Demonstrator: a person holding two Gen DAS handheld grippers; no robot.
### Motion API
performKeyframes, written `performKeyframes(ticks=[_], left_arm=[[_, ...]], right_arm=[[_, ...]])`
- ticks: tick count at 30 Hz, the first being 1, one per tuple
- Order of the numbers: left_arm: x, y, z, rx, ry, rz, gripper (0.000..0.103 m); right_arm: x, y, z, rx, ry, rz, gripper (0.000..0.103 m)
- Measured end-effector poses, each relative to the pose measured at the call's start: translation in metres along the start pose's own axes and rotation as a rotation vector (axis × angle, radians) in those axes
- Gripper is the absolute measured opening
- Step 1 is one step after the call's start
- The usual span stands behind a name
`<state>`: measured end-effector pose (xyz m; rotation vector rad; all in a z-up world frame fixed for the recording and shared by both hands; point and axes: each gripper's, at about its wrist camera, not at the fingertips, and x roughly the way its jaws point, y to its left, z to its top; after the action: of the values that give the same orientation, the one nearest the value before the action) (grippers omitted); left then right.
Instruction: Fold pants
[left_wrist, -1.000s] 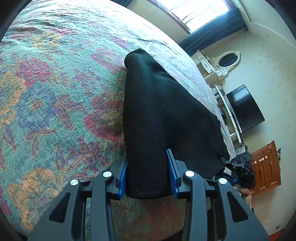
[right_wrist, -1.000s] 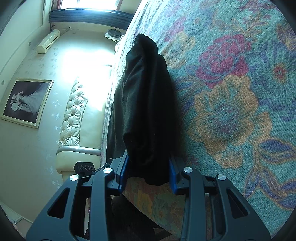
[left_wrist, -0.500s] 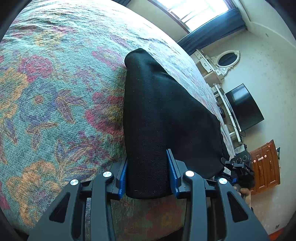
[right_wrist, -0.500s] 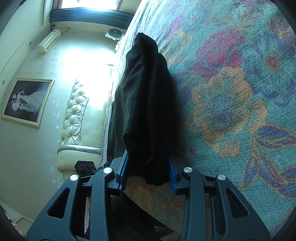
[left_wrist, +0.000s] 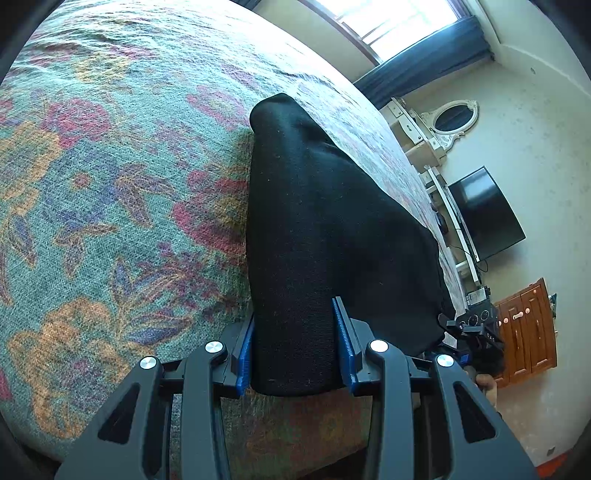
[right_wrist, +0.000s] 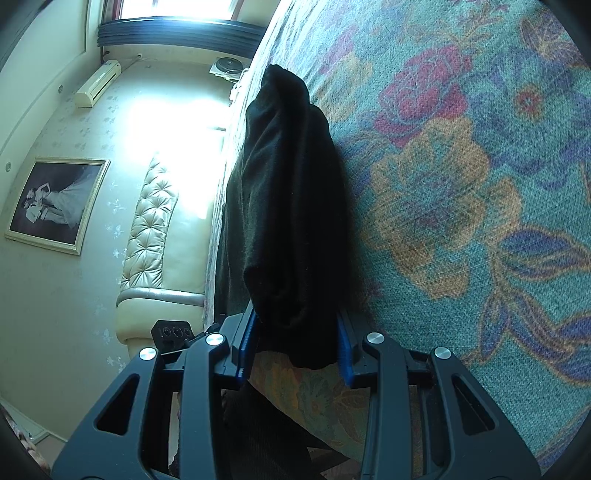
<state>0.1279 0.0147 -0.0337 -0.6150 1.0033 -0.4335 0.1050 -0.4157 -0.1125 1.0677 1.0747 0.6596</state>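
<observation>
Black pants lie folded over on a floral bedspread, near the bed's front edge. My left gripper is shut on one near corner of the cloth, its blue pads pressing both sides. In the right wrist view the same pants run away from me, and my right gripper is shut on the other near corner. The right gripper also shows at the far right of the left wrist view, with a hand behind it. The left gripper's body peeks in at the left of the right wrist view.
The bedspread stretches wide beyond the pants. A padded cream headboard and a framed picture stand to one side. At the other side are a dark TV screen, a wooden cabinet and an oval mirror.
Both views have slid very slightly over the bedspread pattern; the pants and both grips look the same.
</observation>
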Motion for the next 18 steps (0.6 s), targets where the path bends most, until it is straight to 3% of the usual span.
performKeyframes(ticks=[18], left_arm=[[-0.001, 0.006, 0.009, 0.014, 0.016, -0.009, 0.039]], right_arm=[[-0.012, -0.016, -0.005, 0.010, -0.012, 0.032, 0.035]])
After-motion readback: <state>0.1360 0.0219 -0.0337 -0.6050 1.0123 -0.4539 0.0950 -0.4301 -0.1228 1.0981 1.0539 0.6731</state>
